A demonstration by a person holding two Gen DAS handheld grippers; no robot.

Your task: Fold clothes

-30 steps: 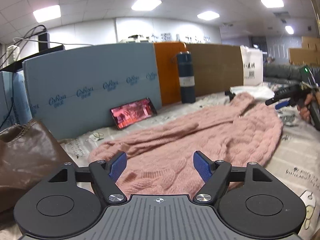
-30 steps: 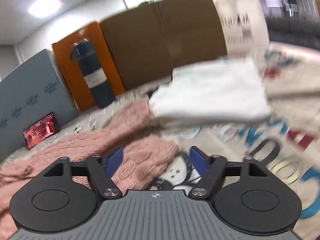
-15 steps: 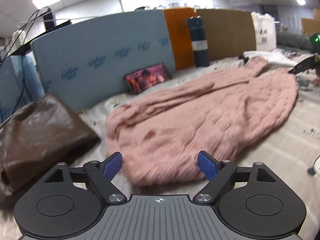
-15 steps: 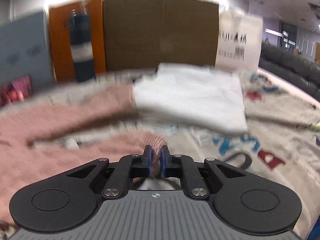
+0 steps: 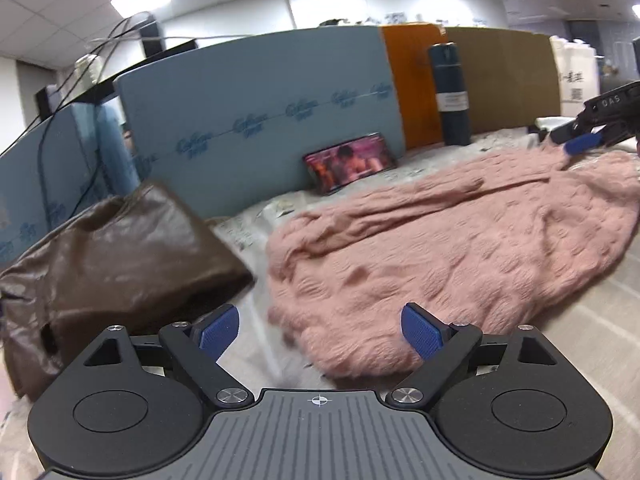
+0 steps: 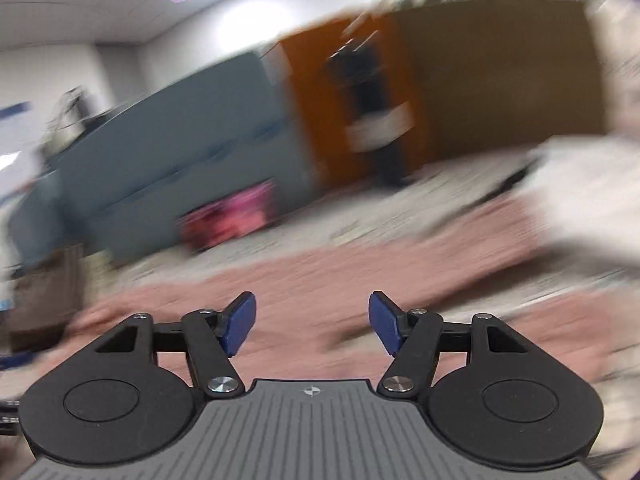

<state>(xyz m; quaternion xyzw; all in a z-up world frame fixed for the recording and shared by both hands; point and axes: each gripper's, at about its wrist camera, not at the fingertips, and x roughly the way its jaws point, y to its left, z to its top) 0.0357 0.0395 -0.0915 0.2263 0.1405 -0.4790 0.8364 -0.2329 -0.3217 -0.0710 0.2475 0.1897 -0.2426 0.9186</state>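
A pink knitted sweater (image 5: pixel 460 248) lies spread on the printed table cover, its near left corner just ahead of my left gripper (image 5: pixel 320 330), which is open and empty. In the right wrist view, which is heavily blurred, the sweater (image 6: pixel 340 276) fills the ground ahead of my right gripper (image 6: pixel 312 326), open and empty above it. The right gripper also shows in the left wrist view (image 5: pixel 592 136), at the sweater's far right end.
A brown leather bag (image 5: pixel 112 264) lies left of the sweater. A phone (image 5: pixel 348 162) leans on a blue foam board (image 5: pixel 256 120). A dark bottle (image 5: pixel 450 94) stands by orange and brown boards. A folded white garment (image 6: pixel 592 196) lies at right.
My right gripper, shut on the sweater's edge half a second ago, has opened and swung left. My left gripper has pulled back and left, open throughout; the sweater's near corner now sits ahead of it.
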